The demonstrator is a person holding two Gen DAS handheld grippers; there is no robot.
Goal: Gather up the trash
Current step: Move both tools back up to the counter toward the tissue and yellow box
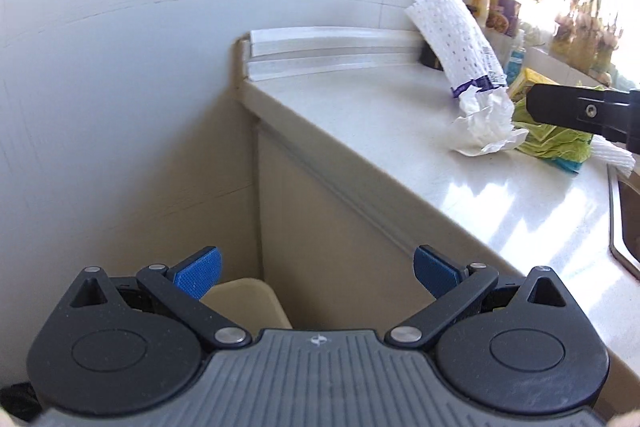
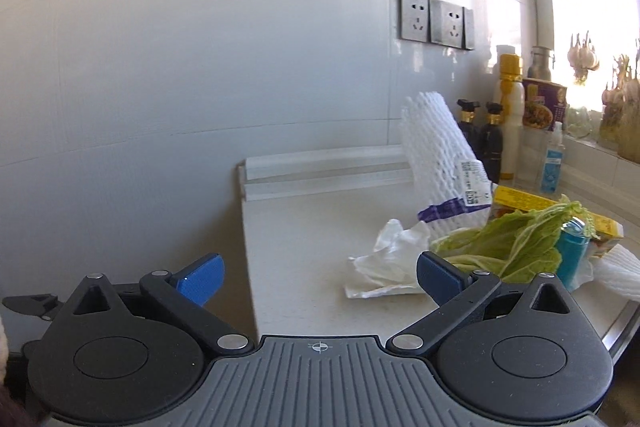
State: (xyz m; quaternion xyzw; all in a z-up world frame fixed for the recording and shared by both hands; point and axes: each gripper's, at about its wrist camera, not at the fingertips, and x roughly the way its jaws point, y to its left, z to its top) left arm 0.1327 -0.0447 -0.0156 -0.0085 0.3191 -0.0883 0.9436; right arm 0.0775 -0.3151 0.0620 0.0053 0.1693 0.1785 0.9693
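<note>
While both claws hang released and empty, the counter (image 2: 312,239) carries the trash near its back corner: a white foam net sleeve (image 2: 436,155) leaning up, cabbage leaves (image 2: 516,243) beside it, crumpled paper (image 2: 388,259) in front. The left gripper (image 1: 316,271) sits below the counter edge; the right gripper (image 2: 320,277) nears the paper.

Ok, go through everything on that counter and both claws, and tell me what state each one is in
left claw: open, empty, off the counter edge
right claw: open, empty, near the trash
foam net sleeve: propped upright, leaning
crumpled paper: wadded, lying on the countertop
cabbage leaves: limp, piled by the paper
yellow box: lying flat behind the leaves
blue can: upright, partly under a leaf
</note>
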